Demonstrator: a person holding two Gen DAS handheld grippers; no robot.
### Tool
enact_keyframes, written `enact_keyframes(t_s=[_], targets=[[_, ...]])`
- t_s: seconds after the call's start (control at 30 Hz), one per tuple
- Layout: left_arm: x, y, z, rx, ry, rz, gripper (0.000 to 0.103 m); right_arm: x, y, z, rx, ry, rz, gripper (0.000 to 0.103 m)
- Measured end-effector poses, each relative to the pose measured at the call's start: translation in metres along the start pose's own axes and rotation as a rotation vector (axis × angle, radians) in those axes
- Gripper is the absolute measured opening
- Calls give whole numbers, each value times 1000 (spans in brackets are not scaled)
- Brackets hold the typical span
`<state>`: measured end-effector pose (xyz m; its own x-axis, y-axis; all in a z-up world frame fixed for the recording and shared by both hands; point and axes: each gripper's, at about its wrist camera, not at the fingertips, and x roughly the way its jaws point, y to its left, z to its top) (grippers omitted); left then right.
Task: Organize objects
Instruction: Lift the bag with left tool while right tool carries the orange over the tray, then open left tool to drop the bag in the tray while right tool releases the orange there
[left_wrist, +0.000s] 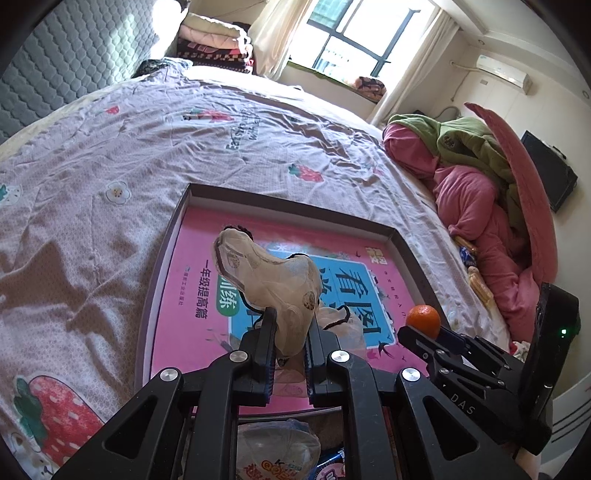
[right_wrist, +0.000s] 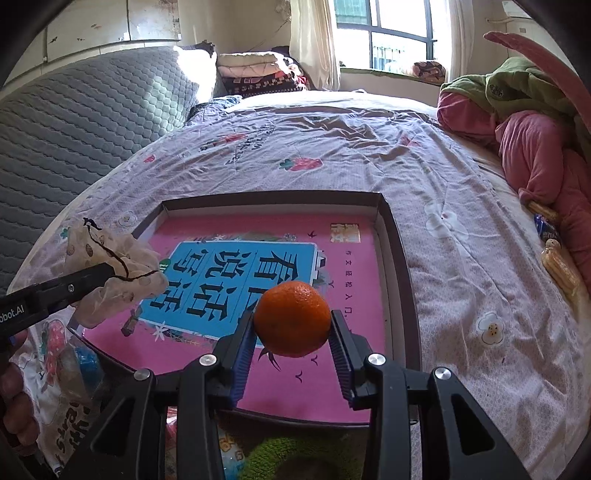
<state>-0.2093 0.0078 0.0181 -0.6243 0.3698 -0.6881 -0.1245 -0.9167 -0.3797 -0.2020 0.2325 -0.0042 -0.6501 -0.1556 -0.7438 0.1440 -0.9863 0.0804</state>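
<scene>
A shallow cardboard box (left_wrist: 295, 199) (right_wrist: 273, 195) lies on the bedspread with a pink book (left_wrist: 192, 258) (right_wrist: 351, 266) flat inside it. My left gripper (left_wrist: 291, 332) is shut on a crumpled translucent beige pouch (left_wrist: 266, 266) with a black drawstring, held above the box's near left part. From the right wrist view the pouch (right_wrist: 129, 254) and the left gripper (right_wrist: 107, 271) hang at the box's left edge. My right gripper (right_wrist: 292, 320) is shut on an orange tangerine (right_wrist: 291, 306) above the book's near right; the tangerine (left_wrist: 424, 319) also shows in the left wrist view.
Pink and green bedding (left_wrist: 461, 177) (right_wrist: 535, 147) is heaped along the bed's right side, with snack packets (right_wrist: 557, 266) beside it. A grey quilted headboard (right_wrist: 74, 129) rises at left. More packets (left_wrist: 277, 454) lie under my grippers. A person's hand (right_wrist: 14, 398) shows at far left.
</scene>
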Motion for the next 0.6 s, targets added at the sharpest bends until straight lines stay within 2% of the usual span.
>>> enact_keyframes(t_s=[0.47,0.6], targets=[[23,6,-8,-21,90,46,14,19,-1,-5,12,76,-15,40],[24,10,-9,-33,111,38,15,19,0,-7,2,83,-22,40]])
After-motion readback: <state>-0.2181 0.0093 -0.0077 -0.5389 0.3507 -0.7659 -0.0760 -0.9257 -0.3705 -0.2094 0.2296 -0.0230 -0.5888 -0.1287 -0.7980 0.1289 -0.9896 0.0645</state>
